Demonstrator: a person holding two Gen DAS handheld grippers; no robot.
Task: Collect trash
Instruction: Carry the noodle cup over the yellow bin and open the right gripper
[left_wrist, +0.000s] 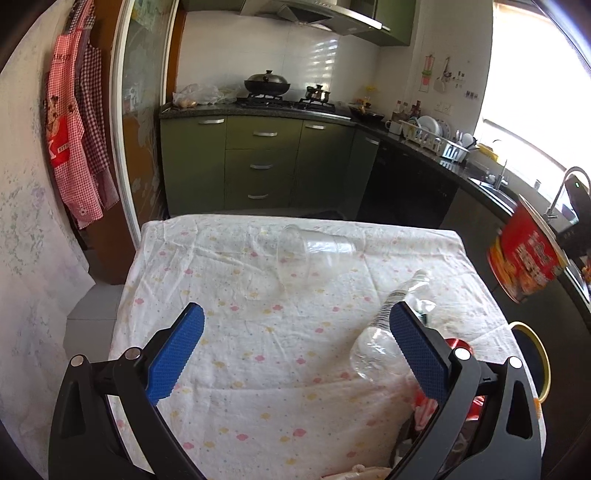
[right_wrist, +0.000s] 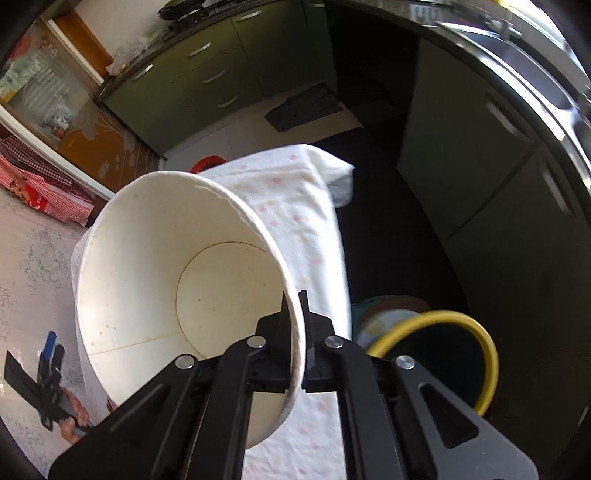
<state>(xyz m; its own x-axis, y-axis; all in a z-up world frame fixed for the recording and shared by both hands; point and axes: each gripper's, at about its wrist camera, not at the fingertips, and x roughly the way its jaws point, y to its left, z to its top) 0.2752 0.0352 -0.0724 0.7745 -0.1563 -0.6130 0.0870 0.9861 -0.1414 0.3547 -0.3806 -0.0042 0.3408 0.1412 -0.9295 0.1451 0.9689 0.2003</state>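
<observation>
Right jaws clamped on noodle cup rim, mouth facing camera

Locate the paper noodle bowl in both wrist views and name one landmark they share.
Left wrist view: the paper noodle bowl hangs at the far right edge, red outside showing, beyond the table.
Right wrist view: it fills the centre-left, white inside showing, rim pinched by the right gripper.
Shared landmark: the yellow-rimmed bin.

Left tongs spread wide, right tongs clamped tight
</observation>
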